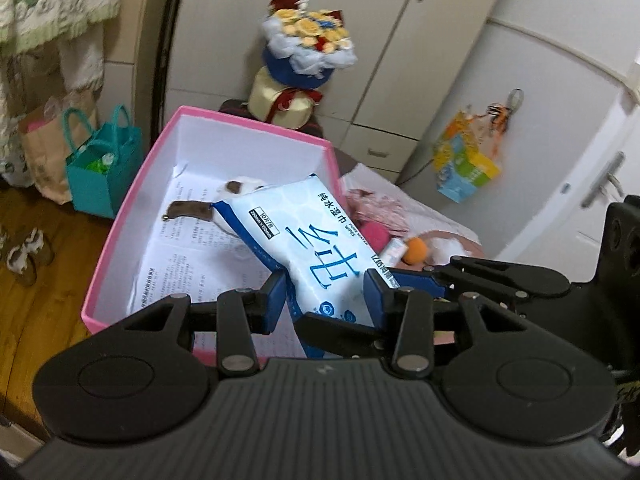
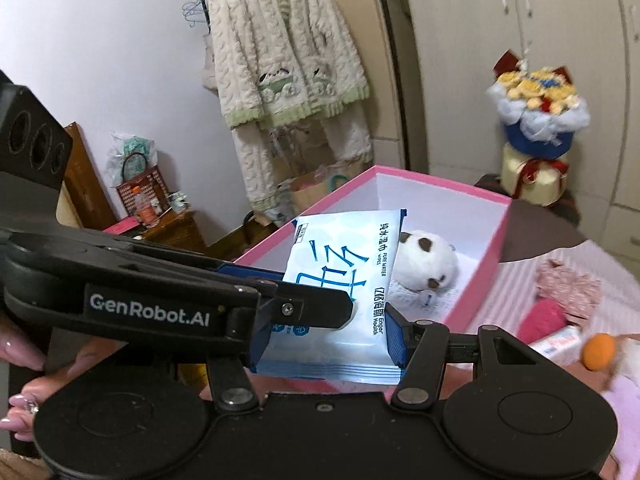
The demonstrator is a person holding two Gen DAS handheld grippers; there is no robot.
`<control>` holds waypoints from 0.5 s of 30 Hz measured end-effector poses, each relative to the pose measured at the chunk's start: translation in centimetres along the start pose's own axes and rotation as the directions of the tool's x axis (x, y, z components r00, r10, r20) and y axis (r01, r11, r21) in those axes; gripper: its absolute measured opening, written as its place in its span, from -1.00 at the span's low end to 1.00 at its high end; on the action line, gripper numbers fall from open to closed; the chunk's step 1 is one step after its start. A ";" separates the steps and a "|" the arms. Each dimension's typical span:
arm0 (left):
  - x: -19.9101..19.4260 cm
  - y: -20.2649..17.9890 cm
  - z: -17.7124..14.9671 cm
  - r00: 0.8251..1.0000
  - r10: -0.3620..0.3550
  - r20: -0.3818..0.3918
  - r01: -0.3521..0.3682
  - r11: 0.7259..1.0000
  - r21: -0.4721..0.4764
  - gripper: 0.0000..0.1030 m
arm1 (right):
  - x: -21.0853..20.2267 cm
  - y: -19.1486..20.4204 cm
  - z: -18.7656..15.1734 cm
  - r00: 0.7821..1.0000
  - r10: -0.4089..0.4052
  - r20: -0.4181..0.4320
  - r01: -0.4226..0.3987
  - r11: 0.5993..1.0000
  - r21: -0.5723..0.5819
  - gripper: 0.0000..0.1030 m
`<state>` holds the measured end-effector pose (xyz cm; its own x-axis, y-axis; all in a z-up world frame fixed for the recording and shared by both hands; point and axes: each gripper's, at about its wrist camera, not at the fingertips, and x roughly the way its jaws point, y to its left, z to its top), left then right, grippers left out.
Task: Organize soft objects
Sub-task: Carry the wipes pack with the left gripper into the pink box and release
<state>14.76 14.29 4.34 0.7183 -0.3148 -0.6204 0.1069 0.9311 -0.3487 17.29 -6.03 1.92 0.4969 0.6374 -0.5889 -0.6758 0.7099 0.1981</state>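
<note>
While you carry wet-wipes pack (image 1: 316,252) over near rim of pink box (image 1: 132,208), both grippers share load, likely to keep limp pack from sagging. Left gripper (image 1: 326,292): jaws narrow, blue pads clamping pack's near end. Right gripper (image 2: 326,334): jaws about half open, closed on pack across its width. Panda plush (image 2: 426,256) already inside box, beyond pack. Orange ball (image 2: 599,351) and pink ball (image 2: 546,316) lie outside on bedding, right of box. Judgement: release over box floor next.

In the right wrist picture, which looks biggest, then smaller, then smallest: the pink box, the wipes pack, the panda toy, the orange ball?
Largest to smallest, as they look:
1. pink box
2. wipes pack, though it is nearest the camera, so it looks extra big
3. panda toy
4. orange ball
</note>
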 end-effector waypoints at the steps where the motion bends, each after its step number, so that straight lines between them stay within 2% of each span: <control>1: 0.7 0.5 0.3 1.000 0.009 -0.008 -0.009 1.000 -0.010 -0.23 | 0.7 -0.4 0.3 1.000 0.008 -0.010 -0.008 1.000 0.005 0.20; 6: 3.8 2.6 0.8 0.997 0.040 -0.071 -0.045 0.996 -0.071 -0.22 | 4.5 -1.1 1.1 0.995 0.007 -0.095 -0.009 1.000 -0.021 0.20; 9: 5.1 3.8 0.9 0.994 0.047 -0.103 -0.057 0.994 -0.094 -0.22 | 6.4 -2.0 1.5 0.988 0.036 -0.149 -0.037 0.999 -0.005 0.20; 15: 6.6 5.1 1.3 0.988 0.047 -0.146 -0.064 0.992 -0.112 -0.22 | 8.4 -2.0 1.9 0.978 0.039 -0.204 -0.054 0.996 -0.066 0.20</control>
<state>20.91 17.24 -0.60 0.6147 -0.2941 -0.7319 -0.0168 0.9228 -0.3849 23.84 -1.57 -1.98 0.3486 0.5900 -0.7282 -0.7361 0.6533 0.1769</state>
